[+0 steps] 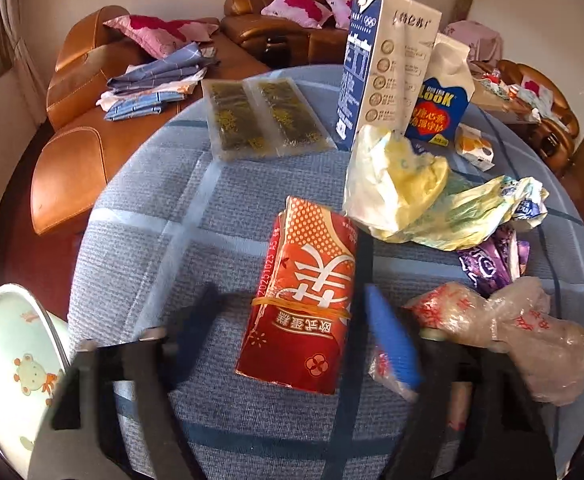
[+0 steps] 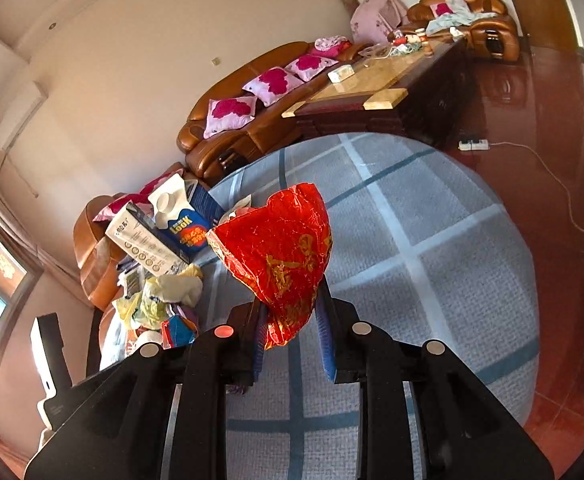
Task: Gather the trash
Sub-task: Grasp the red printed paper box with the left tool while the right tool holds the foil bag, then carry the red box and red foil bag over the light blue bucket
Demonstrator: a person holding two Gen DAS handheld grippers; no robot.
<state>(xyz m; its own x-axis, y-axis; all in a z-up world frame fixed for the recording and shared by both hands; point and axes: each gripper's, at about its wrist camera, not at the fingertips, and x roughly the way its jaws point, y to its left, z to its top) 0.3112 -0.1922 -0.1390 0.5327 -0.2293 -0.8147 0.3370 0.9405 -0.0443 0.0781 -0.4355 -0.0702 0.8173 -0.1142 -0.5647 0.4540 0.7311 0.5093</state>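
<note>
Trash heap (image 1: 444, 204), cartons (image 1: 388, 68) crowd table's far side; cloth (image 2: 432, 240) beyond red wrapper (image 2: 279, 256) seemingly bare

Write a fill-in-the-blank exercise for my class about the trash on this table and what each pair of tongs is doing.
1. The right tongs are shut on a crumpled ____ foil wrapper.
2. The red packet between the left tongs is bound with a rubber ____.
3. The tall blue-and-white carton stands ____ on the table.
4. The table is covered by a checked ____ cloth.

Missing words: red; band; upright; blue
</note>
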